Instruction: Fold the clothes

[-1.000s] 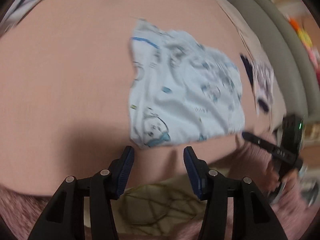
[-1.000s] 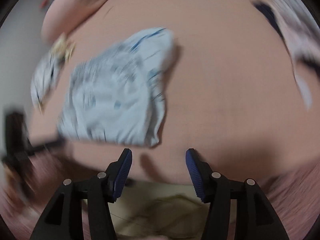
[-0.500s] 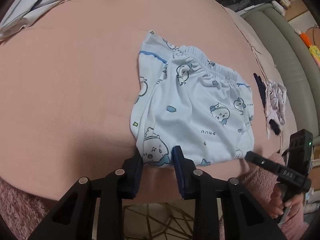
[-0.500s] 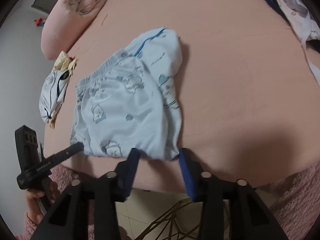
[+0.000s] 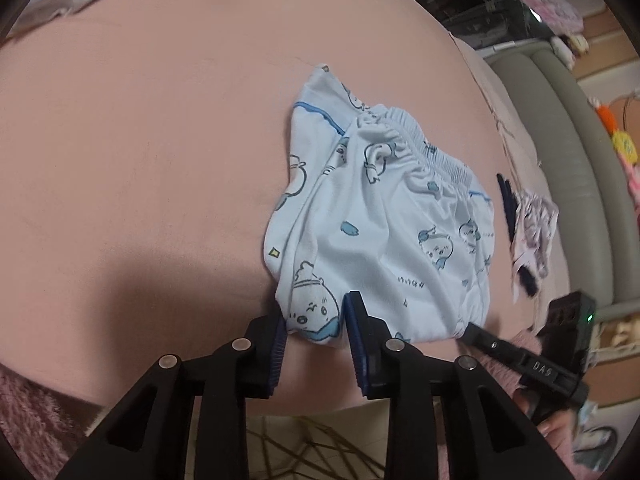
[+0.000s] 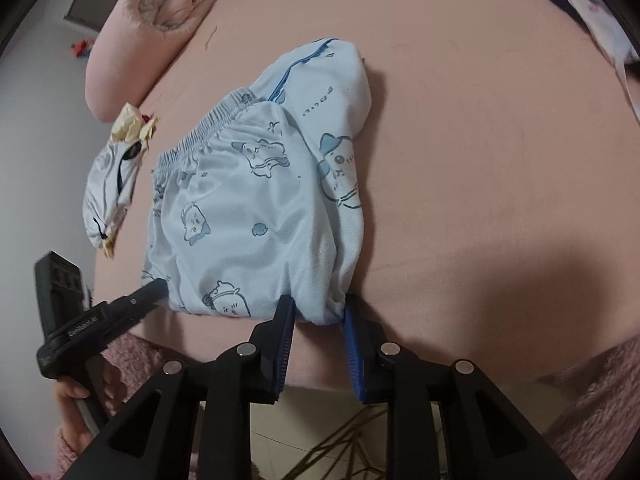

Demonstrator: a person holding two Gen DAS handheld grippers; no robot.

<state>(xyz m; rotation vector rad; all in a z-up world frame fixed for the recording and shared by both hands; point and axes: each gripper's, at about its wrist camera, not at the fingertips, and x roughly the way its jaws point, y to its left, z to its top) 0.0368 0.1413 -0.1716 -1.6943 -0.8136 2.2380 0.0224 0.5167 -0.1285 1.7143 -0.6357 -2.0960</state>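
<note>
Light blue shorts (image 5: 380, 232) with cartoon prints lie folded on the pink bed sheet (image 5: 140, 140), waistband away from me. My left gripper (image 5: 316, 322) has its jaws narrowed around the shorts' near left corner. My right gripper (image 6: 318, 314) has its jaws narrowed around the near right corner of the shorts (image 6: 256, 208). The cloth fills the gap between the pads in both views. Each gripper shows in the other's view: the right one (image 5: 532, 364) and the left one (image 6: 100, 320).
A white and blue garment (image 6: 110, 188) lies left of the shorts by a pink pillow (image 6: 140, 36). A white and navy garment (image 5: 528, 232) lies to the right near the grey bed frame (image 5: 592, 184). The bed edge is just below the grippers.
Both grippers have moved forward to the shorts' near edge and narrowed from wide open onto its two corners. The near edge now bunches between the pads.
</note>
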